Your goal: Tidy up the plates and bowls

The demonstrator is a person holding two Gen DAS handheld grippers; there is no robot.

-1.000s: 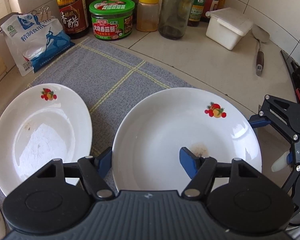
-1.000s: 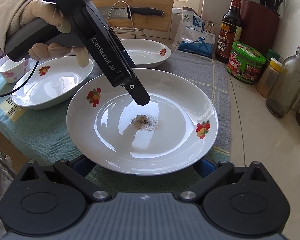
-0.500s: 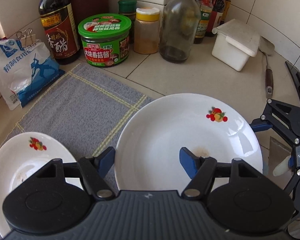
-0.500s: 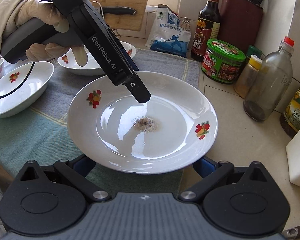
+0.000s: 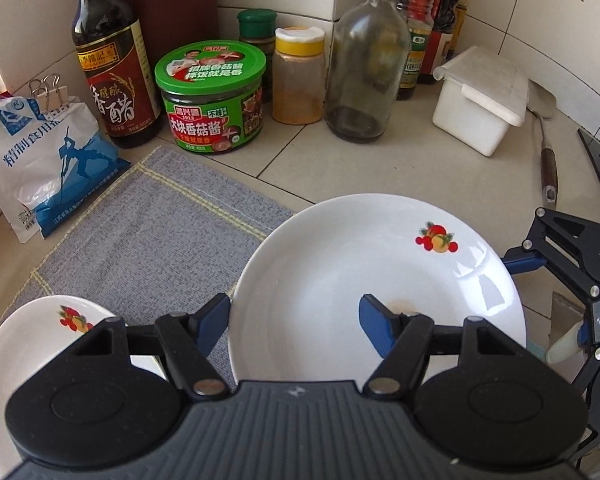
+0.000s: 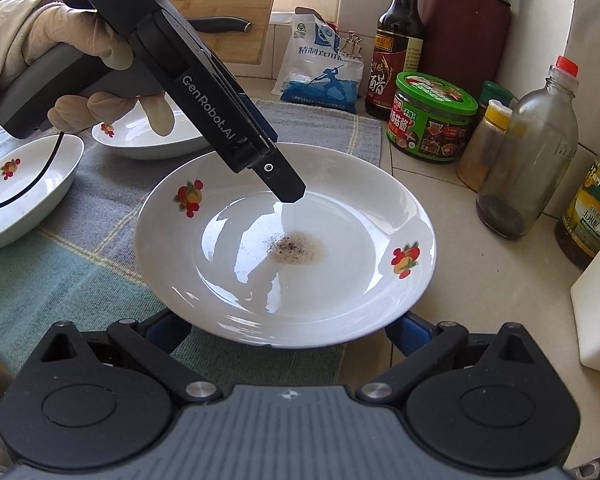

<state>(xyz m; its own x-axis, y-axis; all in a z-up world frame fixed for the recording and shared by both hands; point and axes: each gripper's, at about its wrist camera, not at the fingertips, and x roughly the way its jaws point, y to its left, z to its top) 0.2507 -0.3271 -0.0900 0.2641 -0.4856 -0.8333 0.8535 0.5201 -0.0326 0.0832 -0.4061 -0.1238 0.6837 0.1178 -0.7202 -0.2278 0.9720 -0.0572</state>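
A white plate (image 6: 340,280) with fruit decals and a brown stain in its middle is held from two sides, over the cloth's right edge and the tiled counter. My left gripper (image 5: 296,316) is shut on its rim, with one blue finger (image 5: 376,320) inside the plate and the other outside. My right gripper (image 6: 286,328) grips the near rim, with its fingers (image 6: 404,328) at both sides under the edge. In the left wrist view the right gripper's finger (image 5: 520,260) touches the plate's far side. Two more white plates (image 6: 24,200) (image 6: 148,140) lie on the cloth.
A vinegar bottle (image 5: 112,60), a green-lidded jar (image 5: 212,96), a spice jar (image 5: 298,76) and a glass bottle (image 5: 364,60) line the back wall. A salt bag (image 5: 44,160), a white box (image 5: 480,100) and a spatula (image 5: 548,160) are nearby. A gloved hand (image 6: 40,40) holds the left gripper.
The plate and both grippers have shifted right, off the cloth toward the tiles and jars. The other plates have slid left in both views. Both grips are unchanged.
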